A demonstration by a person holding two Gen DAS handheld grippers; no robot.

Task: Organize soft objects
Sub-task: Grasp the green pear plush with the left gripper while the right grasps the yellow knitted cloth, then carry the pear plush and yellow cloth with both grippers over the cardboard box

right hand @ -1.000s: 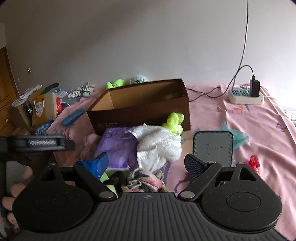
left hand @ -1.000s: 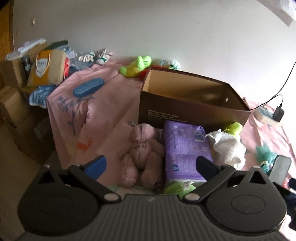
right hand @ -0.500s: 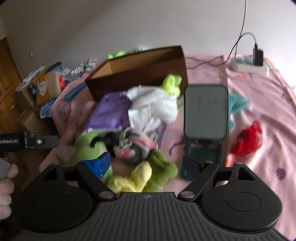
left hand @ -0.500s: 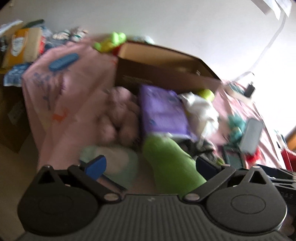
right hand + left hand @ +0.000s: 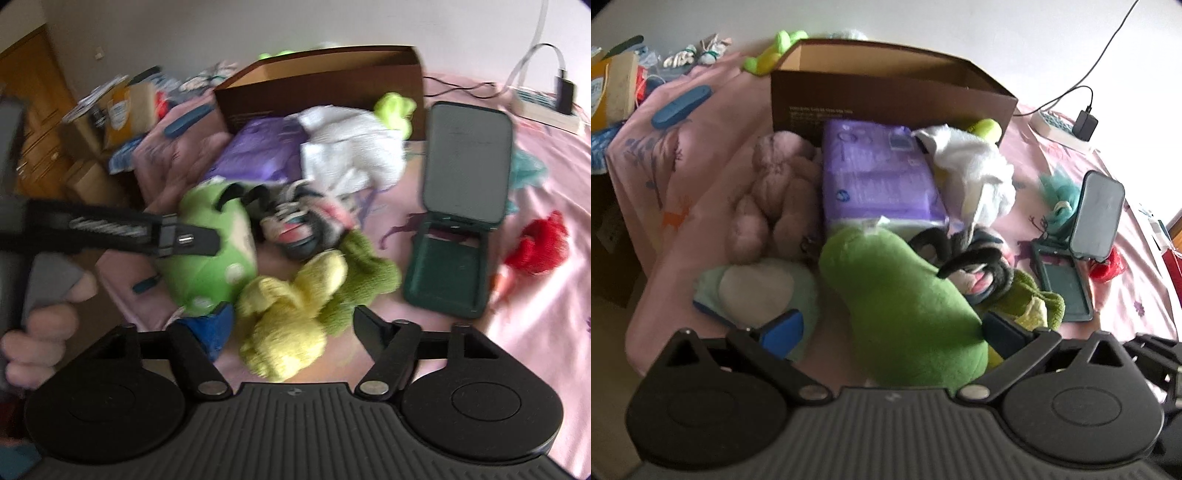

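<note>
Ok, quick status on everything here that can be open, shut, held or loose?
Cardboard box: open top, upright.
Dark green case: lid open, standing up.
Left tongs: open, around green plush.
Right tongs: open, over yellow plush.
Charger: plugged into power strip.

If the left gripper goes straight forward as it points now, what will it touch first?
Most likely the big green plush toy: it lies between the open fingers of the left gripper, right ahead. The purple package lies behind it. Exact depth is unclear.
</note>
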